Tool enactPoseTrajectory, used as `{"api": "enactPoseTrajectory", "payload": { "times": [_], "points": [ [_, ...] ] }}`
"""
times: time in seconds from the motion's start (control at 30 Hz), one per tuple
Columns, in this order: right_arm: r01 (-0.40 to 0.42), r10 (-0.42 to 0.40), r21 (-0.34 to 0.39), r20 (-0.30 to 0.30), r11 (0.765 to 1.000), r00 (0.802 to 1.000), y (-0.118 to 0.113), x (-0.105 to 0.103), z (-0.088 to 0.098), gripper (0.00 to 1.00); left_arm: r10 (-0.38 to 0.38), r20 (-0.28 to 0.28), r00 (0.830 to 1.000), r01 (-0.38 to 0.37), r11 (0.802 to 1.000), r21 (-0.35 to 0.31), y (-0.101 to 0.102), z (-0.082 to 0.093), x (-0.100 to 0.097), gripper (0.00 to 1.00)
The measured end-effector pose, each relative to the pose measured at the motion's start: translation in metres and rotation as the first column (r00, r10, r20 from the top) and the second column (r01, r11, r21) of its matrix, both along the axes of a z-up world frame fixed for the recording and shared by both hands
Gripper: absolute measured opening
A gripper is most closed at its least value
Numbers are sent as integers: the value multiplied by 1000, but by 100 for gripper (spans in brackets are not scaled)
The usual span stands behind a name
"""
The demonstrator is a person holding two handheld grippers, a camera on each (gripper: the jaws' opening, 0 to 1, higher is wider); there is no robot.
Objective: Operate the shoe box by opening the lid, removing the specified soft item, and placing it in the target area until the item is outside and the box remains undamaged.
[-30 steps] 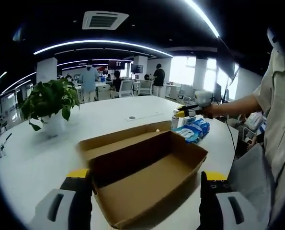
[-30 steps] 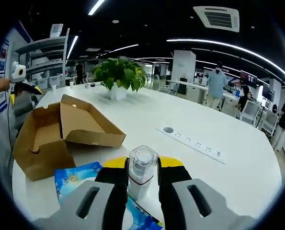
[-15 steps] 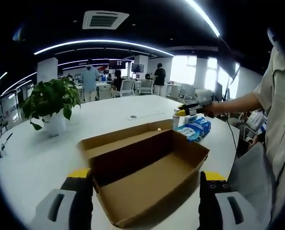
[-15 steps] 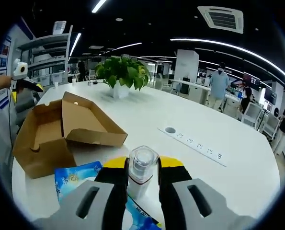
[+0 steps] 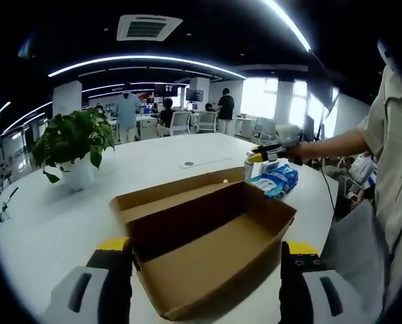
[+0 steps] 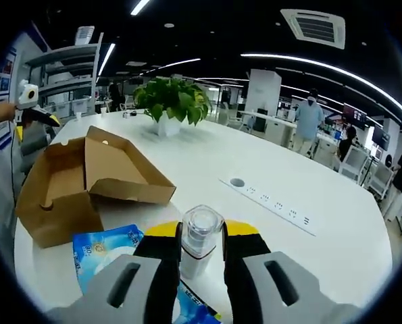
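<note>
- Between the right gripper's (image 6: 201, 253) fingers stands a small clear bottle (image 6: 199, 237) with a round cap, clamped on both sides; it is held upright, probably so that it can be set down on its base.
- Just below and to the left of those fingers lies a blue soft pack (image 6: 106, 246) on the white table (image 6: 302, 256); it is outside the box, and judged from the task it is the soft item, already in its resting area.
- Beyond the pack, further to the left of the fingers, sits the cardboard box (image 6: 59, 196) with its lid (image 6: 123, 172) folded back and open; no tear or crush is visible.
- Ahead of the left gripper (image 5: 201, 283), whose fingers are spread wide and hold nothing, the same box (image 5: 207, 250) lies between and just beyond them, its inside bare; the spread suggests readiness to steady the box.
- Beyond the box, to the right of the left fingers, the pack (image 5: 275, 181) and the right gripper (image 5: 268, 155) with the bottle meet at the table edge.
- Nearby things: a potted plant (image 5: 72, 145) to the left of the left fingers, and a socket strip (image 6: 271, 202) ahead and right of the right fingers, well apart.
- Nothing blocks a set-down beside the pack, though the pack crowds the space under the bottle.
</note>
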State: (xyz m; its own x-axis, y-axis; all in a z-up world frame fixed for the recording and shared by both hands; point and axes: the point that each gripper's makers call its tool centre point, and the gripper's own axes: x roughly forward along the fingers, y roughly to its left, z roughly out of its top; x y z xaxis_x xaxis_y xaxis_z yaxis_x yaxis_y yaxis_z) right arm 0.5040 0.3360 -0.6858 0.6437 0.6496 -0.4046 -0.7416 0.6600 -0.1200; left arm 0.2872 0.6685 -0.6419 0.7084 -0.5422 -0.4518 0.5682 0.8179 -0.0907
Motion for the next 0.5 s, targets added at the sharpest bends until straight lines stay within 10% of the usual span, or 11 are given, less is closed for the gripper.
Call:
{"api": "enactPoseTrajectory", "payload": {
  "times": [0.5],
  "points": [
    [6, -6, 10, -17, 1000, 1000, 1, -1, 2, 24, 18, -4, 1000, -18, 1000, 7, 6, -1, 2, 91]
  ]
}}
